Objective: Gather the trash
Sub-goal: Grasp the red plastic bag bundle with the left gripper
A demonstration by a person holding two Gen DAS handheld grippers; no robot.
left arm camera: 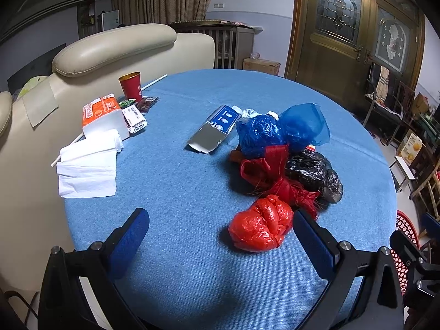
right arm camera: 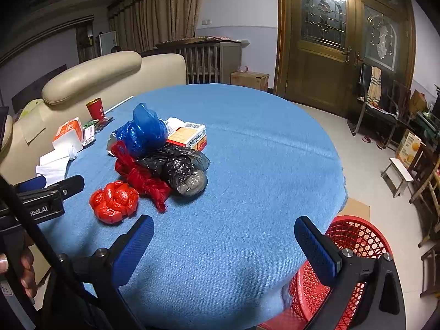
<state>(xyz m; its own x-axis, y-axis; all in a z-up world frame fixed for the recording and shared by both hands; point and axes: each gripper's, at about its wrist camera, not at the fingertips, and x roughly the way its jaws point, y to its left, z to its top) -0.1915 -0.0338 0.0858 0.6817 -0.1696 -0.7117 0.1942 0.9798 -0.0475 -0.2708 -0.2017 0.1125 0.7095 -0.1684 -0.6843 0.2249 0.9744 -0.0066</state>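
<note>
A pile of crumpled plastic bags lies on the round blue table [left arm camera: 192, 247]: a red balled bag [left arm camera: 260, 224] nearest me, a red net bag [left arm camera: 275, 173], a black bag [left arm camera: 313, 172] and blue bags [left arm camera: 280, 129]. A flattened carton [left arm camera: 217, 126] lies beside them. My left gripper [left arm camera: 220, 228] is open, its right finger just beside the red balled bag [right arm camera: 114, 202]. My right gripper [right arm camera: 224, 236] is open over bare tablecloth. A red mesh basket [right arm camera: 354, 242] stands below the table edge at the right. An orange box [right arm camera: 189, 136] sits behind the black bag [right arm camera: 178, 169].
At the table's left are white tissues [left arm camera: 88, 165], an orange tissue pack [left arm camera: 101, 115], a red cup [left arm camera: 131, 85] and a long white stick [left arm camera: 154, 81]. A beige sofa [left arm camera: 115, 46] stands behind the table. Chairs, a stool and boxes fill the right side.
</note>
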